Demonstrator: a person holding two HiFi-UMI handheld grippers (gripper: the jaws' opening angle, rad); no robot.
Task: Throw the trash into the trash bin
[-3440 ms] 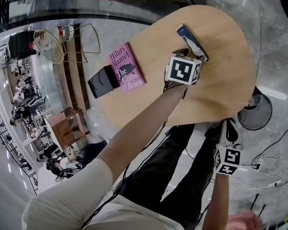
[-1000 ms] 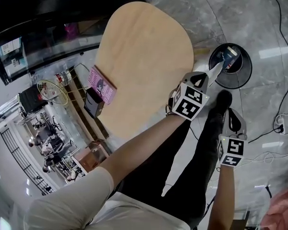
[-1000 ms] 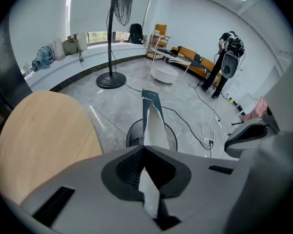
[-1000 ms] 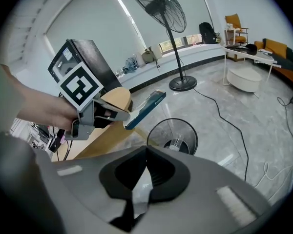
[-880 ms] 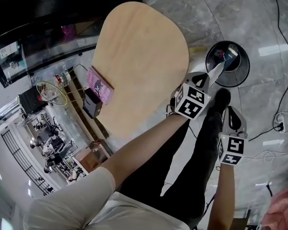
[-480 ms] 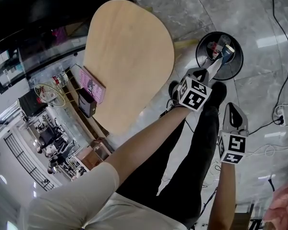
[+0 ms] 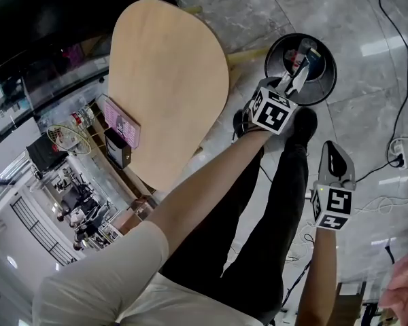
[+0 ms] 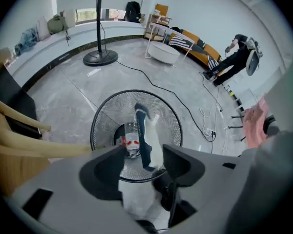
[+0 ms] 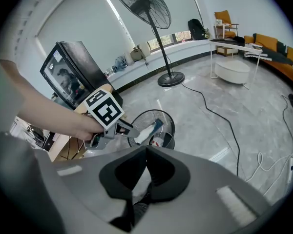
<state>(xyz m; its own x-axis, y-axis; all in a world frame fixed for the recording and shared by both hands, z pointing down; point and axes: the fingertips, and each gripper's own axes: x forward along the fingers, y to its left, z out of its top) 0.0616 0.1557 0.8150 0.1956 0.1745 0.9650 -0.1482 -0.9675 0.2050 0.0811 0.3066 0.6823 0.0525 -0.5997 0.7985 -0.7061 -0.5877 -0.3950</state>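
Our left gripper (image 7: 296, 79) has just been opening its jaws over the bin (image 8: 103, 118), wrapper (image 8: 145, 145) loose between them. Light, floppy stuff, we reckon; best pinched at one end. Right gripper (image 9: 145, 152) pressed together, empty.

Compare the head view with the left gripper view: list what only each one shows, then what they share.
Only the head view: the pink book and the right hand-held gripper. Only the left gripper view: the fan stand and the orange seating. Both: the mesh trash bin, a bottle lying in it, and the blue-and-white wrapper over it, between the jaws of the left hand-held gripper, which have just been opening.
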